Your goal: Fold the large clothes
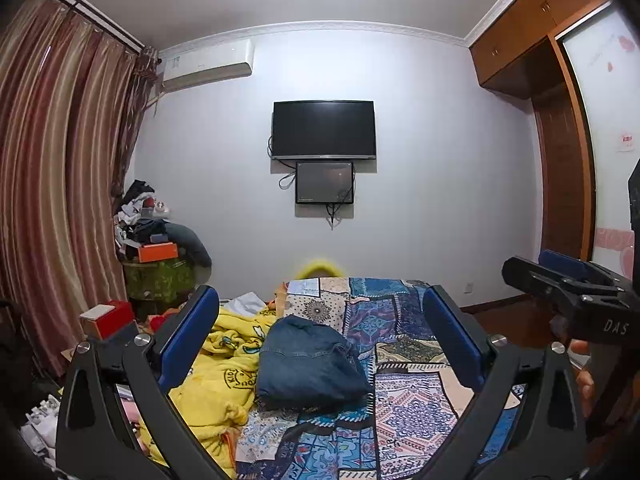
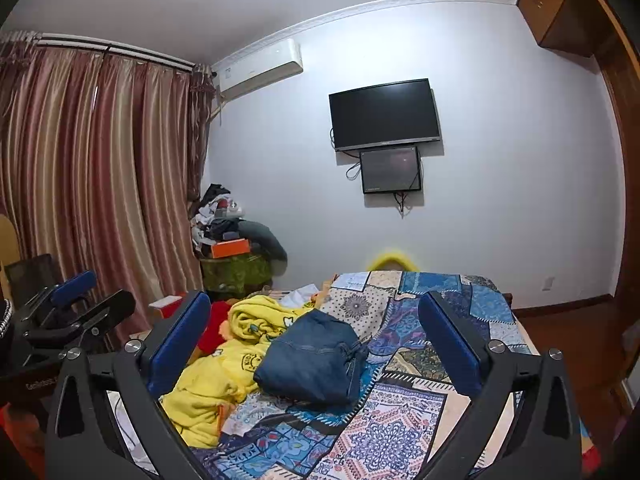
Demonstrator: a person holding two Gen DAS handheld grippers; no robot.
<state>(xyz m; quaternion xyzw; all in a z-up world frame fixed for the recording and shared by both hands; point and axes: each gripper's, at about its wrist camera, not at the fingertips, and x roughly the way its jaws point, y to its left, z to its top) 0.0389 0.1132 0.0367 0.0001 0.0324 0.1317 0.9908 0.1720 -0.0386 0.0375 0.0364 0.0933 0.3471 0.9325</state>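
Observation:
A folded dark blue denim garment [image 1: 308,364] lies on the patchwork bedspread [image 1: 408,412]; it also shows in the right wrist view [image 2: 312,360]. My left gripper [image 1: 320,340] is open and empty, held above the bed and apart from the denim bundle. My right gripper [image 2: 316,344] is open and empty too, held above the bed short of the bundle. The right gripper also shows at the right edge of the left wrist view [image 1: 560,280]. The left gripper shows at the left edge of the right wrist view [image 2: 76,308].
A crumpled yellow blanket [image 1: 224,364] lies left of the denim. A pile of clothes and an orange box [image 1: 158,252] sit on a green stand by the curtains [image 1: 60,184]. A TV [image 1: 324,130] hangs on the far wall. A wardrobe [image 1: 560,120] stands right.

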